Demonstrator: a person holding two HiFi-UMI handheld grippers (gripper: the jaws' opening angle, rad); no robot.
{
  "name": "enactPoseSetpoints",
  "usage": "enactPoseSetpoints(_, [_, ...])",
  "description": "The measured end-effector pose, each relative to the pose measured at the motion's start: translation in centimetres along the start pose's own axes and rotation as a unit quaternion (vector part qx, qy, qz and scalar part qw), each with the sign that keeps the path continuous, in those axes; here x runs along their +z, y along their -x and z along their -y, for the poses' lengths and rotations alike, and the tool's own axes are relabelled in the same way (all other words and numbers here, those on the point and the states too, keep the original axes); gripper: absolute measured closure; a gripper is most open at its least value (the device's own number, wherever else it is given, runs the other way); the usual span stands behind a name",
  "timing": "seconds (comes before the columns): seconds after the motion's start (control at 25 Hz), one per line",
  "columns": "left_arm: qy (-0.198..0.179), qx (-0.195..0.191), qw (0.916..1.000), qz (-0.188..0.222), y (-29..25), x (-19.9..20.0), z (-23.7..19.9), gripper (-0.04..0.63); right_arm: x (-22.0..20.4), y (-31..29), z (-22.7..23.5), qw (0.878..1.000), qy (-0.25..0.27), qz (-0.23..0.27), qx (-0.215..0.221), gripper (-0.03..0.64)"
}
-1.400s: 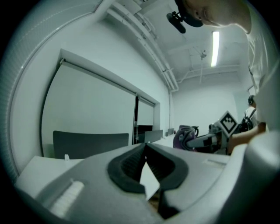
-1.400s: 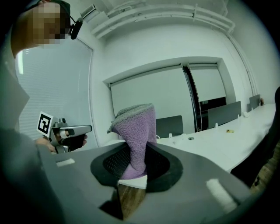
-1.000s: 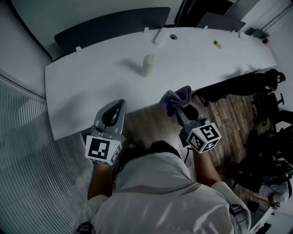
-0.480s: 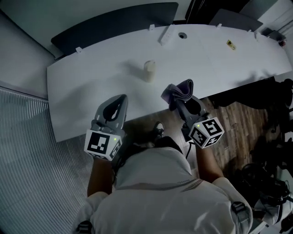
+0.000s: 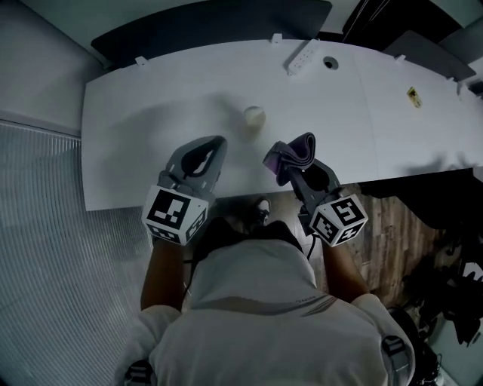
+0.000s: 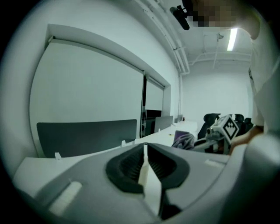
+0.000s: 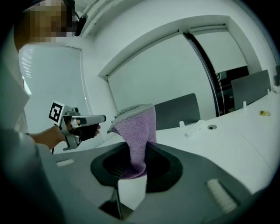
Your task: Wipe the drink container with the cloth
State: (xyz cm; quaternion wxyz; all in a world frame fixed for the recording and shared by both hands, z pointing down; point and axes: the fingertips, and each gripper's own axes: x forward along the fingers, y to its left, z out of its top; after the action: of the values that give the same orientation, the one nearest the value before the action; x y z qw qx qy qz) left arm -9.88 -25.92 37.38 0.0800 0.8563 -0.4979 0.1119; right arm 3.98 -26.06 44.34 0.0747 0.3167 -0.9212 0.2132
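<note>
The drink container (image 5: 254, 117), a small pale cup, stands upright on the white table (image 5: 136, 98). It is in neither gripper view. My left gripper (image 5: 218, 141) hovers over the table's near edge, short of the cup and to its left. Its jaws (image 6: 145, 147) are shut and empty, having just parted a hair to a thin slit. My right gripper (image 5: 297, 169) is shut on a purple cloth (image 5: 291, 154), which bunches up above its jaws (image 7: 139, 151) and sits right of and below the cup. The cloth (image 7: 136, 129) hides the fingertips.
A white power strip (image 5: 304, 54) and a round cable hole (image 5: 330, 62) lie at the table's far edge. A small yellow item (image 5: 414, 96) sits at the right. Dark panels (image 5: 211, 22) back the table. Wooden floor (image 5: 392, 226) shows below the near edge.
Both grippers have moved forward from in front of the table to over its near edge, closer to the cup. The cloth stays in the right gripper.
</note>
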Motion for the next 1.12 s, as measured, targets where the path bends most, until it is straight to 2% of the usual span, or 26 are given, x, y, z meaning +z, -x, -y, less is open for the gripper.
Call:
enactPoseSetpoints(0.08, [-0.007,-0.011,0.9997,-0.018,-1.5,-0.5,-0.2,0.528,-1.6,-1.6,0.4,1.000,-0.007,-0.017,0.017,0.520])
enactPoseSetpoints(0.36, [-0.033,-0.053,0.9929,-0.101,-7.4,-3.7,-0.7,0.489,-7.3,-5.8,0.5,0.995,-0.033,-0.082,0.054,0.520])
enactPoseSetpoints(0.56, [-0.056,-0.086,0.9842,-0.144,-10.6,-5.4,-1.3,0.489,-10.0,-8.5,-1.5,0.989,-0.006,-0.121,0.081,0.520])
enactPoseSetpoints(0.84, [-0.072,-0.083,0.9757,-0.190,-12.8,-7.2,-1.7,0.488,-11.3,-10.9,-3.2,0.986,-0.015,-0.132,0.102,0.520])
enactPoseSetpoints(0.92, [-0.067,-0.088,0.9746,-0.195,-13.2,-7.6,-1.5,0.489,-11.5,-11.2,-3.3,0.986,-0.014,-0.132,0.102,0.520])
enactPoseSetpoints(1.04, [-0.081,-0.094,0.9707,-0.206,-13.6,-8.2,-1.6,0.489,-11.4,-12.1,-3.5,0.985,-0.007,-0.130,0.109,0.520])
enactPoseSetpoints(1.12, [-0.091,-0.092,0.9689,-0.211,-13.6,-8.5,-1.8,0.526,-11.3,-12.9,-3.7,0.984,-0.001,-0.131,0.119,0.520])
